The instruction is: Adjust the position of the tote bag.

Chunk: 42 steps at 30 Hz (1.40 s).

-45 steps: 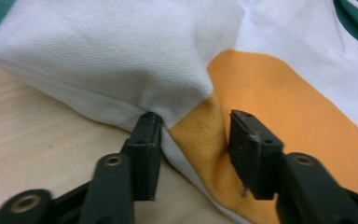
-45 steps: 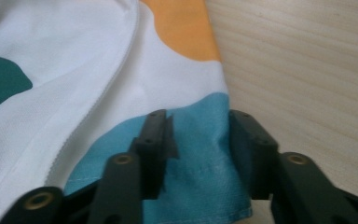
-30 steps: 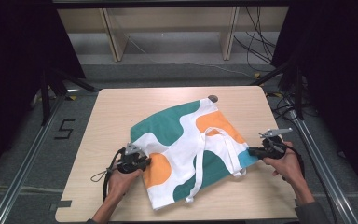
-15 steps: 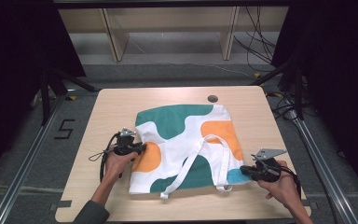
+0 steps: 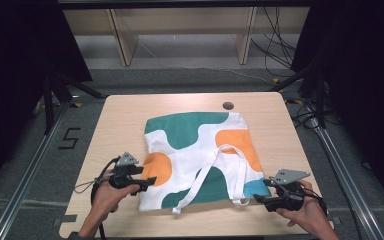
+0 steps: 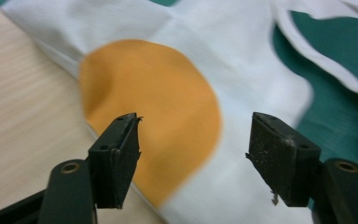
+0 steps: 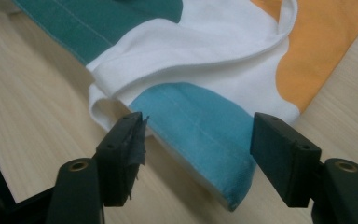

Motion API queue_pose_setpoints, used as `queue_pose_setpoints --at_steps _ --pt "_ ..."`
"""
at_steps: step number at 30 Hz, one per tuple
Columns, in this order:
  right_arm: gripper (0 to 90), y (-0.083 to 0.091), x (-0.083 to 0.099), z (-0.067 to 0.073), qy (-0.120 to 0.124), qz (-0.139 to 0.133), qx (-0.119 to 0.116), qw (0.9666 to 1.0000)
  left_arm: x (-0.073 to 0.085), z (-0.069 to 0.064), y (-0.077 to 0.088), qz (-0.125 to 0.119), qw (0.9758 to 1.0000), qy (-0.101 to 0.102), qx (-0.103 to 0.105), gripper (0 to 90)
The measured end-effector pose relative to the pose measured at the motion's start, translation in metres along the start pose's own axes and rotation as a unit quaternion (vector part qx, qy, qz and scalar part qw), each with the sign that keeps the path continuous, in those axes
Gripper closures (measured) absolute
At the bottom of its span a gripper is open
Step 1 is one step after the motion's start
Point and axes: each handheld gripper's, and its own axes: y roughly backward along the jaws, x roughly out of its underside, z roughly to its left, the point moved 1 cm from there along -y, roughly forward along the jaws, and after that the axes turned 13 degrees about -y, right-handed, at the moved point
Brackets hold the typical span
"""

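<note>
Canvas in white, teal and orange, the tote bag (image 5: pixel 200 157) is lying flat at the middle of the desk (image 5: pixel 125 115), squarer to the desk edges than half a second ago, when it was sitting slightly askew. At about eight o'clock from the bag, the left hand-held gripper (image 5: pixel 147 181) is pointing at the orange patch (image 6: pixel 154 112); its jaws have just been opening and are now standing spread, with nothing pinched between them. The straps (image 5: pixel 220 172) are lying loose across the lower panel. At about four o'clock, the right hand-held gripper (image 5: pixel 260 192) is facing the blue corner (image 7: pixel 200 135); its jaws have likewise just been opening and are gaping wide, the cloth free of them. Both releases are suggesting that the pulling and straightening is finished and the bag is being left laid out.
</note>
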Motion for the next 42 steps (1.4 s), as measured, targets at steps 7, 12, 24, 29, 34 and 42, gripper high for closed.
queue_pose_setpoints --at_steps 7,12,24,29,34,42 --pt "33.6 0.001 0.008 0.006 0.009 0.032 0.015 0.9993 0.023 -0.039 0.022 -0.01 0.9989 -0.037 0.027 29.4" --pt "36.9 -0.009 0.009 0.006 0.032 0.051 0.061 0.9964 0.035 -0.048 0.022 0.008 0.9985 -0.05 0.02 26.7" --pt "72.9 -0.014 -0.003 0.008 0.053 0.007 0.07 0.9961 0.035 -0.06 0.016 0.02 0.9954 -0.089 0.031 27.6" --pt "87.3 -0.003 -0.019 -0.011 -0.051 -0.084 -0.004 0.9952 0.027 -0.073 0.013 -0.008 0.9947 -0.093 0.043 26.5" --pt "87.3 0.002 -0.028 -0.01 -0.095 -0.106 -0.037 0.9891 0.025 -0.079 -0.002 0.024 0.9904 -0.134 0.022 27.0" --pt "87.3 0.004 -0.033 -0.011 -0.079 -0.111 -0.031 0.9903 0.027 -0.071 -0.006 0.033 0.9912 -0.128 -0.004 36.0"
